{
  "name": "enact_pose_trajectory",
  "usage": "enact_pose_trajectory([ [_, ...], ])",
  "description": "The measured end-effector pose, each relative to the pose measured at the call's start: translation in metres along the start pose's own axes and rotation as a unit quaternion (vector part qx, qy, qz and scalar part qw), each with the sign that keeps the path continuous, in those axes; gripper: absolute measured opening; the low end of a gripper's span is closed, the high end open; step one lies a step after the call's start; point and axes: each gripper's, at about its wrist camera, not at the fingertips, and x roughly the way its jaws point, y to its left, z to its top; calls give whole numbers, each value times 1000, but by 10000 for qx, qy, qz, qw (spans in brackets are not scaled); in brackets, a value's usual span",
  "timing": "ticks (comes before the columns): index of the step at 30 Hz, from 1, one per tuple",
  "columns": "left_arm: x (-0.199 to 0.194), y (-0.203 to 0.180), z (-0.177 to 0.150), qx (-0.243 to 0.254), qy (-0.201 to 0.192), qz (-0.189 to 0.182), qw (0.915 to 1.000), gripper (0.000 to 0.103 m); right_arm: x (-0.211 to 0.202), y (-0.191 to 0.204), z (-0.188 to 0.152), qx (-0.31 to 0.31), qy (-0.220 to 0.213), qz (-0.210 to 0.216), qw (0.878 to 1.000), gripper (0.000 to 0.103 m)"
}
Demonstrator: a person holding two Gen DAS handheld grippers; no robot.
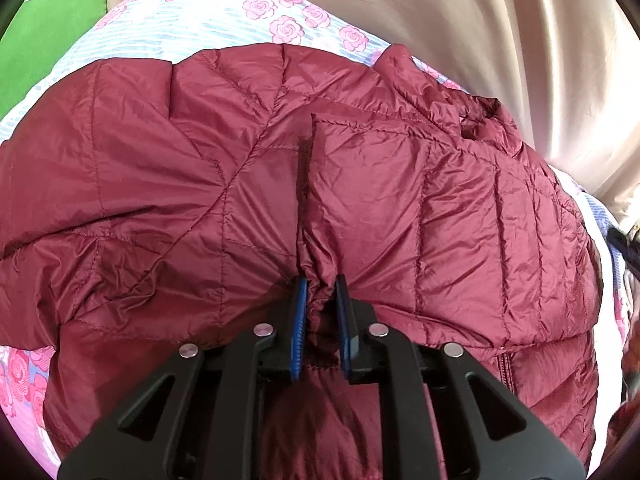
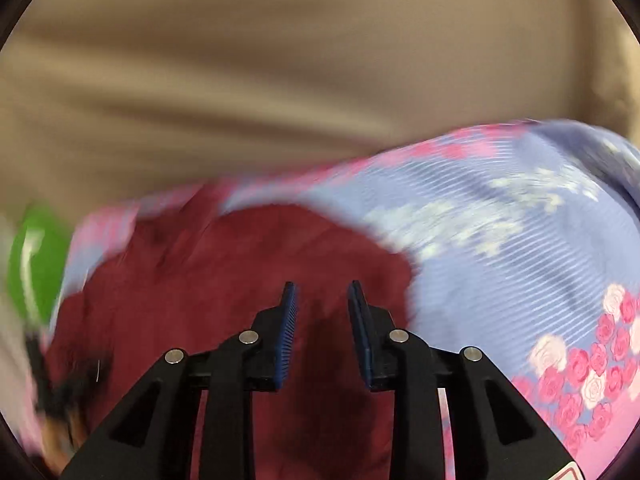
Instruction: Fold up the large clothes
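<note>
Pinching a bunched fold of the maroon quilted jacket (image 1: 360, 200), the left tool (image 1: 321, 292) stands narrow at the lower centre of its frame, fabric gathered between its blue pads. The jacket lies spread on the rose-print bedsheet (image 1: 208, 20), its long axis running across the frame from lower left to the collar (image 1: 480, 116) at upper right. The right tool (image 2: 322, 294), in a blurred view, stands partly apart over maroon fabric with nothing gripped. The left one looks better placed for the next fold.
</note>
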Motion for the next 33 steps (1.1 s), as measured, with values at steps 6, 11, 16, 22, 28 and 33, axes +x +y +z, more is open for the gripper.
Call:
enact_pose_trajectory([
  [6, 0, 1, 0, -39, -3, -40, 10000, 14, 28, -36, -77, -456, 1069, -1025, 9879, 18],
  [11, -2, 4, 1, -115, -23, -130, 9998, 14, -11, -59, -60, 124, 704, -1308, 9888, 19],
  [16, -11, 24, -4, -696, -102, -559, 9960, 18, -23, 45, -18, -747, 354, -53, 9966, 20],
  [22, -12, 17, -6, -515, -94, -364, 9980, 18, 72, 212, -5, -1555, 1088, 1273, 9735, 19],
  [28, -11, 20, -5, -586, -97, -442, 9973, 18, 160, 299, -35, -1793, 1724, 1431, 9579, 10],
  [33, -11, 20, -6, -612, -100, -471, 9970, 18, 174, 281, -12, -961, 1699, 1438, 9702, 0],
])
